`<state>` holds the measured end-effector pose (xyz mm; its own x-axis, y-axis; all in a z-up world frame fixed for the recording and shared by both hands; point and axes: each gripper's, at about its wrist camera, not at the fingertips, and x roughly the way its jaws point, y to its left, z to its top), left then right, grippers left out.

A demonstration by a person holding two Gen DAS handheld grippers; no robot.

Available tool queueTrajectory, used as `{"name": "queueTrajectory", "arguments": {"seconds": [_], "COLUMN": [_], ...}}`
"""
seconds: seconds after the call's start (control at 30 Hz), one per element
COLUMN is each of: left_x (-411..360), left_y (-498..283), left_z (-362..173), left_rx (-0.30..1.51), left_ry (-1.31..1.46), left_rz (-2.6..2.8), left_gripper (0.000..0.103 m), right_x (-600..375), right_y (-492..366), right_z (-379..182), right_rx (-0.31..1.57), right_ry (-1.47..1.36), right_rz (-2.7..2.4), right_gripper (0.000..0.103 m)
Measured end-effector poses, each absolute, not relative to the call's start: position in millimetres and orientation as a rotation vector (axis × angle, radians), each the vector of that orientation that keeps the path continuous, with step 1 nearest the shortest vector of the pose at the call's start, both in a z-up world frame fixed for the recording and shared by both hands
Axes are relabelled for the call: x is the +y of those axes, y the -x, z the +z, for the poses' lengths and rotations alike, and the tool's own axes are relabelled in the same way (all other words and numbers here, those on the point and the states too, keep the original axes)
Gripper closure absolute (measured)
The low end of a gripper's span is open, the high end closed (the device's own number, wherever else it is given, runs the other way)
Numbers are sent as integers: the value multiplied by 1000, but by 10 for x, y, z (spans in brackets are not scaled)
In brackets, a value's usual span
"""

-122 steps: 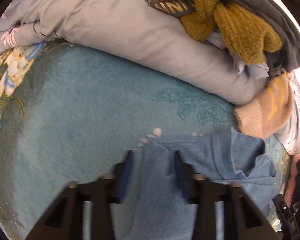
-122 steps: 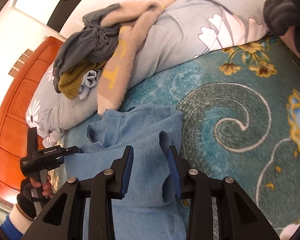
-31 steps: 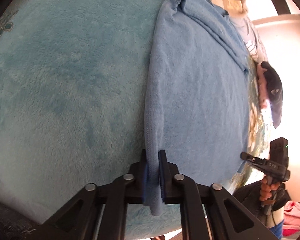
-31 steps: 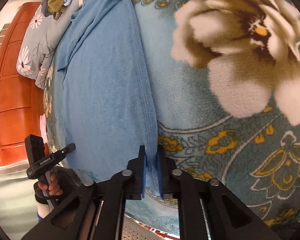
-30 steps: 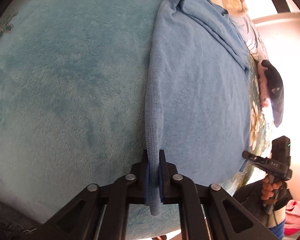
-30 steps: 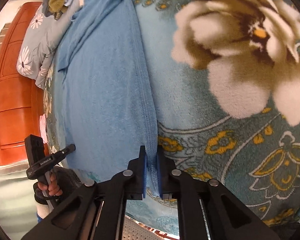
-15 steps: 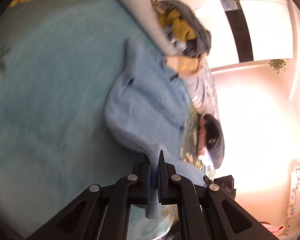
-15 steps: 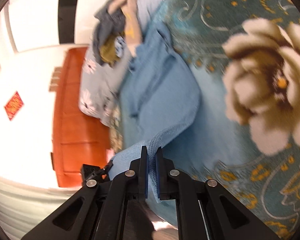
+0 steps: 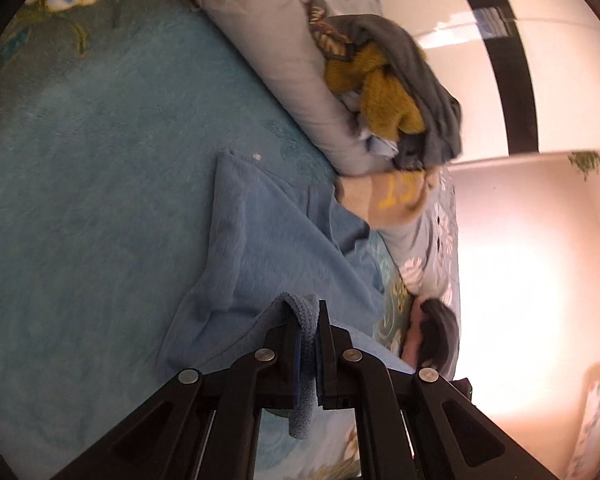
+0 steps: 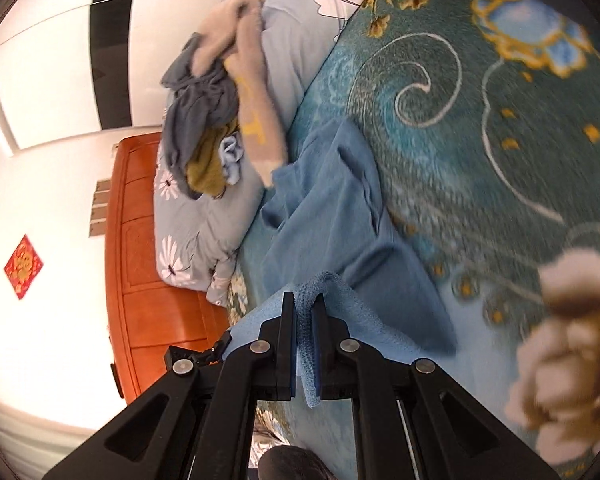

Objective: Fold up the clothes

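Blue garment: in the left wrist view the left claw pinches its hem, lifted over the teal bed blanket. In the right wrist view the right claw grips the other corner; the fold looks half made, probably. Unfolded clothes wait on the pillow beside an orange headboard.

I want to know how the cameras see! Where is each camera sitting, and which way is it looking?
Left wrist: sits on the left gripper, looking along its fingers over the teal blanket to the clothes pile; its own black fingers pinch the blue garment.
Right wrist: sits on the right gripper, facing the flowered blanket, the pile and the orange headboard; its own fingers pinch the same garment.
Both show the garment, pile and grey quilt.
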<state>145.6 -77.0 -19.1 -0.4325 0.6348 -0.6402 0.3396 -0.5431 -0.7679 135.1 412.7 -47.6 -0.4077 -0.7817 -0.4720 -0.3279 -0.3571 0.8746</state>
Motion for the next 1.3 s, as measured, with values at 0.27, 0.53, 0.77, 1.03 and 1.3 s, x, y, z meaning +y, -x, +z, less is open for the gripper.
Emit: {"name": "queueTrajectory", "arguments": {"seconds": [0.27, 0.53, 0.77, 1.03, 1.3], "left_x": [-791, -794, -688, -641, -820], "left_y": [-891, -864, -965, -948, -639], "left_z": [-552, -821, -691, -564, -494], "left_rx": [-1443, -1560, -1386, -1261, -1487], "left_ry": [1666, 1650, 1645, 1649, 1490], "left_rz": [2045, 1867, 1882, 1943, 1986], "left_gripper": [98, 72, 71, 96, 98], "right_x": [4089, 4052, 4040, 3954, 4077], "right_y": [-648, -486, -668, -683, -294], "right_z": [-703, -930, -910, -750, -615], "right_rx": [-1467, -1433, -1324, -1240, -1428], "right_ry": [-1588, -1713, -1753, -1725, -1529], "right_rz": [-1879, -1838, -1820, -1824, -1860], "right_gripper": [94, 88, 81, 94, 95]}}
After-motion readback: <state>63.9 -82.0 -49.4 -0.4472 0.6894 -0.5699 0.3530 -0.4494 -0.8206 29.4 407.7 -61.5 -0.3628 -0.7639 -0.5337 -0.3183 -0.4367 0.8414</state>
